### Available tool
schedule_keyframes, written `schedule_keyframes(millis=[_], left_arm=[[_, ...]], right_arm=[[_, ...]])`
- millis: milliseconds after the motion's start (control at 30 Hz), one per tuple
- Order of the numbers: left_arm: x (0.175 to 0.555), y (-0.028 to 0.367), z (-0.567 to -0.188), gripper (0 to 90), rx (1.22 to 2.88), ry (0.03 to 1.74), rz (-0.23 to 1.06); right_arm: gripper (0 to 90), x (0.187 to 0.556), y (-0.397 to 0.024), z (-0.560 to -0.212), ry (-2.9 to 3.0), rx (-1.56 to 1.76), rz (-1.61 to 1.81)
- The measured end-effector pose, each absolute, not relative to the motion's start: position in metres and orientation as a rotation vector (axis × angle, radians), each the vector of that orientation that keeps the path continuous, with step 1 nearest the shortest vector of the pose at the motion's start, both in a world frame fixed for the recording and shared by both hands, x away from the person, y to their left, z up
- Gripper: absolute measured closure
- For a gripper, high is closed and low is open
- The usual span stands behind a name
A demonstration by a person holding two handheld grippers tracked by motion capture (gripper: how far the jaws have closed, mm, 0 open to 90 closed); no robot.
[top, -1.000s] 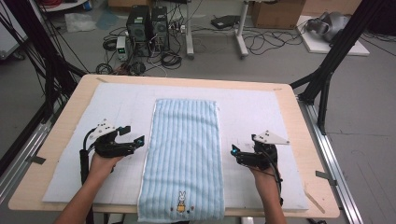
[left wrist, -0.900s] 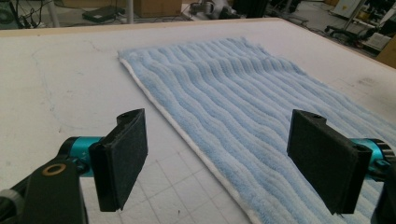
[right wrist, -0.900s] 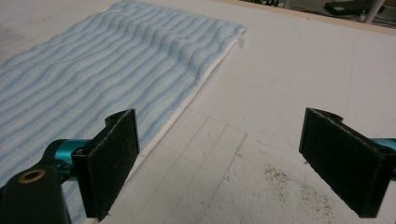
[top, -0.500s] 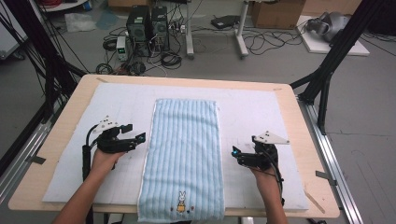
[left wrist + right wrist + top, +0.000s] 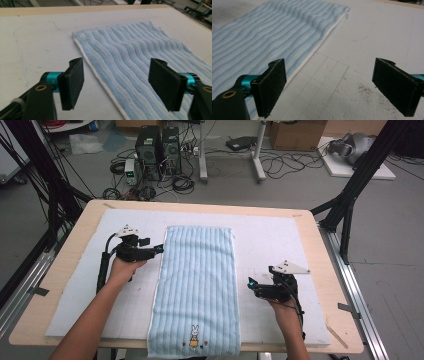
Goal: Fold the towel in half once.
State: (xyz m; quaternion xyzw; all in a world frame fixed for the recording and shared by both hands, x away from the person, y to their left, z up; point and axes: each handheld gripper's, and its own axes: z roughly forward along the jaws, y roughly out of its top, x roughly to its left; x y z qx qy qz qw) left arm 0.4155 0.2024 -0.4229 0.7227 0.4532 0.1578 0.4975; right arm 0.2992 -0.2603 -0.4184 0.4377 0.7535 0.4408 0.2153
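While both grippers are held low over the bench, the scene is recorded view by view as follows.

High view, towel: a light blue ribbed towel is laid flat along the middle of the white mat; its near end, marked with a small rabbit, reaches the near edge of the bench, and its far end stops short of the far edge.

High view, left gripper: the left gripper is seen at the towel's left long edge, towards the far left corner of the towel, pointed at the cloth.

High view, right gripper: the right gripper is seen on the mat just beside the towel's right long edge, nearer the near edge of the bench; it is held clear of the cloth.

Left gripper view, jaws: the jaws are set wide apart and have just been closing; the towel's white-hemmed edge is seen running between them, one jaw over bare mat, the other over the cloth. Nothing is pinched; whether the pads touch the cloth cannot be told.

Left gripper view, towel: the far left corner of the towel is seen lying flat ahead of the jaws.

Right gripper view, jaws: the jaws are spread wide with bare, pencil-gridded mat between them; nothing is held.

Right gripper view, towel: the towel is seen beside the left-hand jaw.
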Motion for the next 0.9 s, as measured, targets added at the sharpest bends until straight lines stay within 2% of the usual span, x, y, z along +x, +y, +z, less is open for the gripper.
schedule_keyframes(millis=[167, 333, 567, 700, 900], left_arm=[[0.434, 0.193, -0.434, 35.2, 1.823, 1.15, 0.39], [0.442, 0.184, -0.444, 41.3, 1.856, 1.169, 0.41], [0.442, 0.173, -0.45, 47.4, 1.96, 1.123, 0.477], [0.44, 0.169, -0.45, 56.6, 1.997, 1.088, 0.502], [0.439, 0.165, -0.45, 83.4, 2.016, 1.031, 0.489]], right_arm=[[11.3, 0.299, -0.26, -0.419, 2.096, 1.211, 1.222], [11.3, 0.3, -0.261, -0.42, 2.096, 1.217, 1.223], [11.3, 0.3, -0.26, -0.422, 2.108, 1.224, 1.211], [11.3, 0.302, -0.259, -0.422, 2.109, 1.223, 1.207], [11.3, 0.306, -0.254, -0.423, 2.124, 1.23, 1.205]])
